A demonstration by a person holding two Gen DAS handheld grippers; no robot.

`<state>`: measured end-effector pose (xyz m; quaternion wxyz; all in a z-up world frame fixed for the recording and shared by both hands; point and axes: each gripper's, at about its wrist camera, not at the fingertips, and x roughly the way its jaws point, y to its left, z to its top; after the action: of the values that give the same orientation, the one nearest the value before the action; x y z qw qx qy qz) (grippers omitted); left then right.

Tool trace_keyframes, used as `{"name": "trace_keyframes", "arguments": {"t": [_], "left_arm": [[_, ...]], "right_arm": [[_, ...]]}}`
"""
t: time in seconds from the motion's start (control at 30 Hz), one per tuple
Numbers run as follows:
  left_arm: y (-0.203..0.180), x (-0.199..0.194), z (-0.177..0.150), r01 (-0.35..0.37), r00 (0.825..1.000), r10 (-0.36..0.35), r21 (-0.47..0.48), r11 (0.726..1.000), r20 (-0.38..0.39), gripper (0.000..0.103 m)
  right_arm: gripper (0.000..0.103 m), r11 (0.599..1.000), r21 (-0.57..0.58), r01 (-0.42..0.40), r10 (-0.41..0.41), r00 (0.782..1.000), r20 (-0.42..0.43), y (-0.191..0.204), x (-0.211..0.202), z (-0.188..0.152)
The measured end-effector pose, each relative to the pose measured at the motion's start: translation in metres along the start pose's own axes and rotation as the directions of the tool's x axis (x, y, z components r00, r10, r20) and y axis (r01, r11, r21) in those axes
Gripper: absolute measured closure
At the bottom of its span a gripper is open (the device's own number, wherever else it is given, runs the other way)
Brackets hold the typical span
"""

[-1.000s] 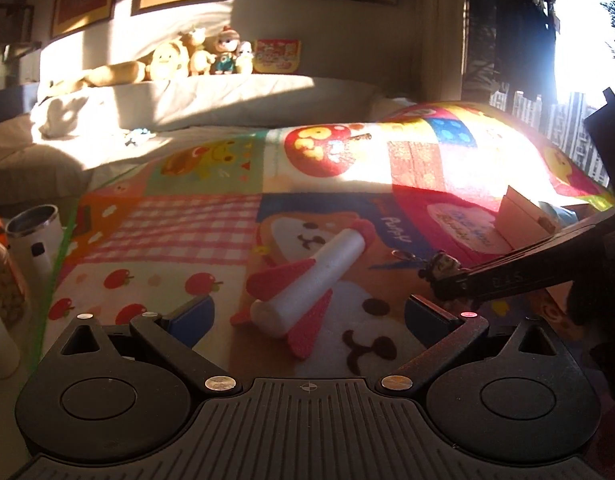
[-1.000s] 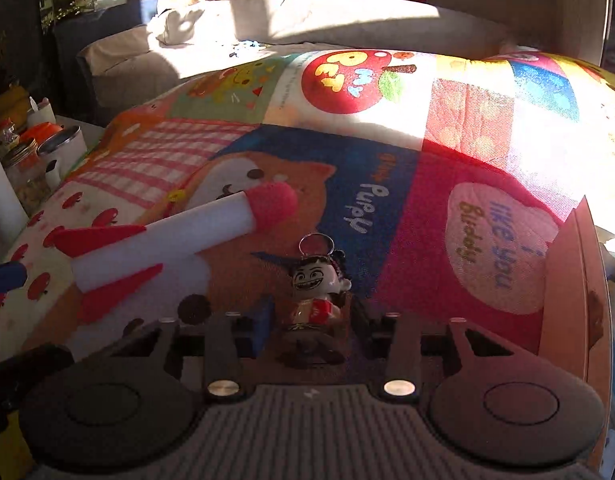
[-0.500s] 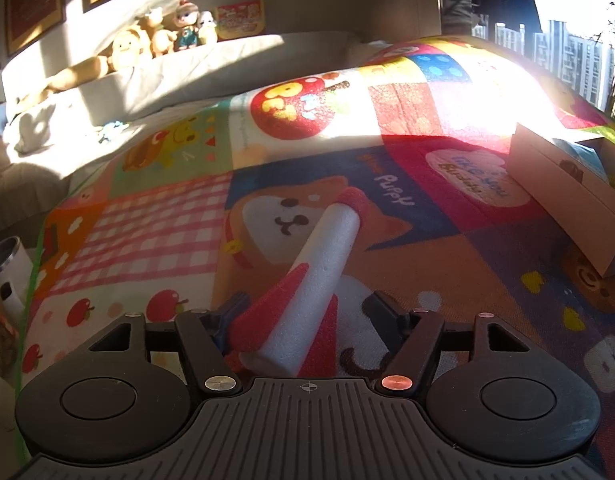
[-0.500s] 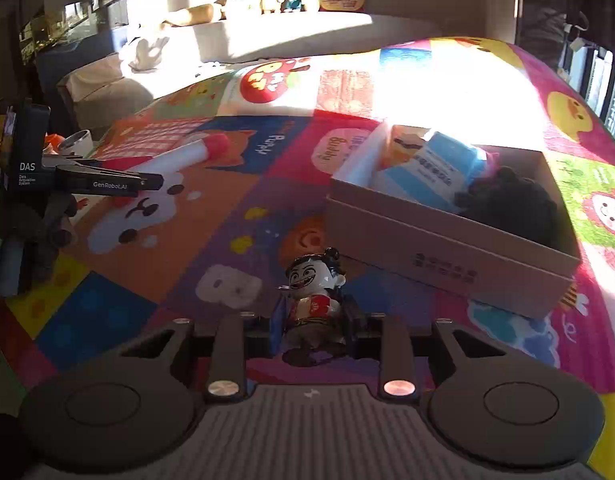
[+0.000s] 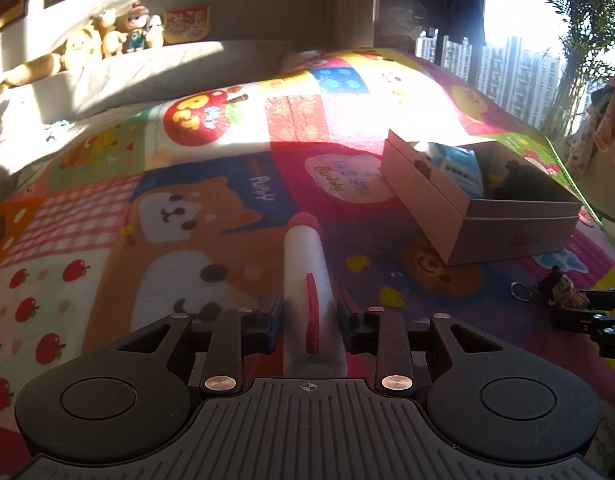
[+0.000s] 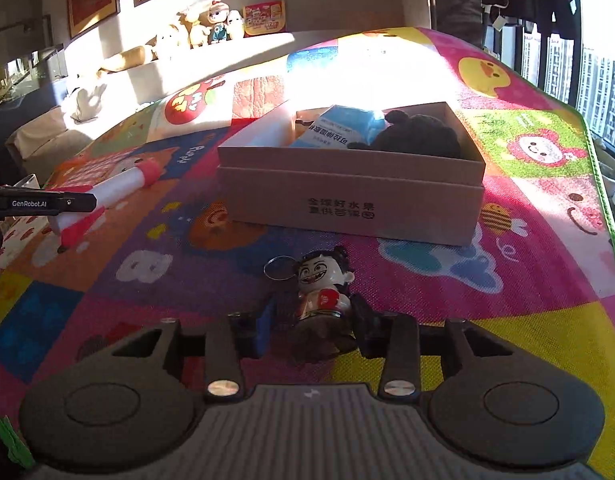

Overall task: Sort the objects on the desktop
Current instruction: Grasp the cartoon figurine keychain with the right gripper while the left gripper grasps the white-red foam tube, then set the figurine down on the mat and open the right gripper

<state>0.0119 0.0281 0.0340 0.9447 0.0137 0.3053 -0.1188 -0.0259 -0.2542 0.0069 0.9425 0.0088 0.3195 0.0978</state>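
My left gripper [image 5: 309, 314] is shut on a white foam rocket [image 5: 305, 264] with red fins and a red nose, which points away along the fingers; the rocket also shows in the right wrist view [image 6: 119, 186]. My right gripper [image 6: 313, 318] is shut on a small figurine keychain [image 6: 321, 290] with black hair and a metal ring, held over the mat; the figurine also shows in the left wrist view [image 5: 563, 290]. An open cardboard box [image 6: 353, 204] stands ahead of it, also in the left wrist view [image 5: 435, 200], holding a blue packet [image 6: 339, 130] and a dark plush [image 6: 419, 136].
A colourful cartoon play mat [image 5: 187, 208] covers the surface. A sofa ledge with plush toys [image 5: 119, 36] runs along the back. Windows [image 5: 519, 60] are at the right. The left gripper's finger [image 6: 43, 202] reaches in at the left of the right wrist view.
My left gripper has closed on the rocket and swung right toward the box. My right gripper has carried the figurine from beside the rocket to in front of the box.
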Motion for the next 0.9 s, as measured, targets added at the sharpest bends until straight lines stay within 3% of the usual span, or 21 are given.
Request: {"name": "trace_keyframes", "arguments": {"t": [0.07,0.17,0.2,0.27,0.33,0.4,0.5,0.7,0.9], "left_arm": [[-0.015,-0.009,-0.007,0.049,0.999,-0.049,0.011,0.999,-0.005,0.069],[-0.029,-0.017,-0.015,0.089,0.996,-0.089,0.023,0.996,-0.008,0.055],[-0.033,-0.019,-0.016,0.089,0.996,-0.089,0.029,0.996,-0.006,0.046],[-0.036,-0.019,-0.019,0.067,0.998,-0.067,0.035,0.997,-0.006,0.037],[-0.037,-0.021,-0.022,0.044,0.999,-0.044,0.032,0.999,0.000,0.013],[-0.038,-0.023,-0.025,0.014,1.000,-0.015,0.030,0.999,0.017,0.002],[-0.039,-0.019,-0.027,-0.005,1.000,0.005,0.036,0.999,-0.014,0.001],[-0.024,-0.005,-0.036,0.036,0.993,-0.050,-0.130,0.991,-0.107,0.000],[-0.034,-0.005,-0.044,0.004,0.995,-0.010,-0.059,0.998,-0.095,0.000]], "right_arm": [[0.047,1.000,0.015,0.003,-0.003,1.000,0.002,-0.001,-0.002,-0.001],[0.034,0.999,0.047,0.008,-0.008,1.000,0.002,-0.006,-0.003,-0.002],[0.028,0.998,0.057,0.012,-0.012,1.000,0.000,-0.007,-0.003,-0.002],[0.019,0.997,0.071,0.025,-0.025,1.000,-0.005,-0.009,-0.004,-0.003],[0.015,0.997,0.073,0.032,-0.031,0.999,-0.007,-0.009,-0.005,-0.004],[0.011,0.997,0.073,0.032,-0.031,0.999,-0.010,-0.009,-0.007,-0.008],[0.000,0.996,0.082,0.033,-0.032,0.999,-0.017,-0.012,-0.010,-0.013],[0.000,0.997,0.065,0.038,-0.036,0.999,-0.034,-0.011,-0.010,-0.014],[0.000,0.999,0.031,0.037,-0.035,0.997,-0.063,-0.009,-0.009,-0.012]]}}
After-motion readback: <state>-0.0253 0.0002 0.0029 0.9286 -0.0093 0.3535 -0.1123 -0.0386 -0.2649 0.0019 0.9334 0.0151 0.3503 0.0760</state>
